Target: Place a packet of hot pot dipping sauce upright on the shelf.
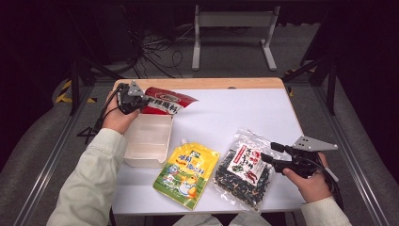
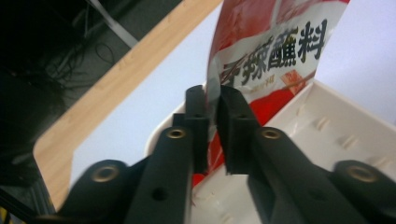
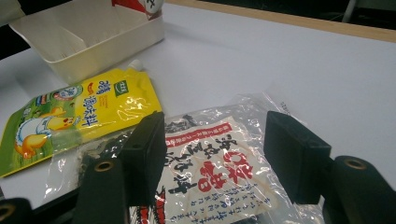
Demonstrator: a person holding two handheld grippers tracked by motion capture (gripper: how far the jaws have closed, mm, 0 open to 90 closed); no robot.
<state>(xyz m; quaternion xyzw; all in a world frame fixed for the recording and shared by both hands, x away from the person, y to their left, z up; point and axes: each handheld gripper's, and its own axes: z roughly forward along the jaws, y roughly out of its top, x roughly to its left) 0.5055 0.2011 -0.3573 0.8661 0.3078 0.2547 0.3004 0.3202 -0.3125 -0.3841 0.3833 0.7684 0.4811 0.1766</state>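
My left gripper [image 1: 141, 101] is shut on the edge of a red seasoning packet [image 1: 169, 100], held over the far end of a white plastic tub [image 1: 148, 139]. In the left gripper view the jaws [image 2: 212, 93] pinch the packet [image 2: 275, 42] just above the tub's rim [image 2: 336, 135]. My right gripper [image 1: 269, 153] stands open at the right edge of a clear bag of dark dried food [image 1: 244, 172]. Its jaws [image 3: 215, 130] straddle the bag's label [image 3: 205, 172] without pressing on it. A yellow spouted pouch [image 1: 187, 173] lies flat between tub and bag.
A white mat [image 1: 235, 108] covers the wooden table, with bare mat at the back right. The table's far edge [image 1: 202, 83] is wood. Beyond it, cables [image 1: 155, 52] and a grey stand [image 1: 233, 28] are on the floor.
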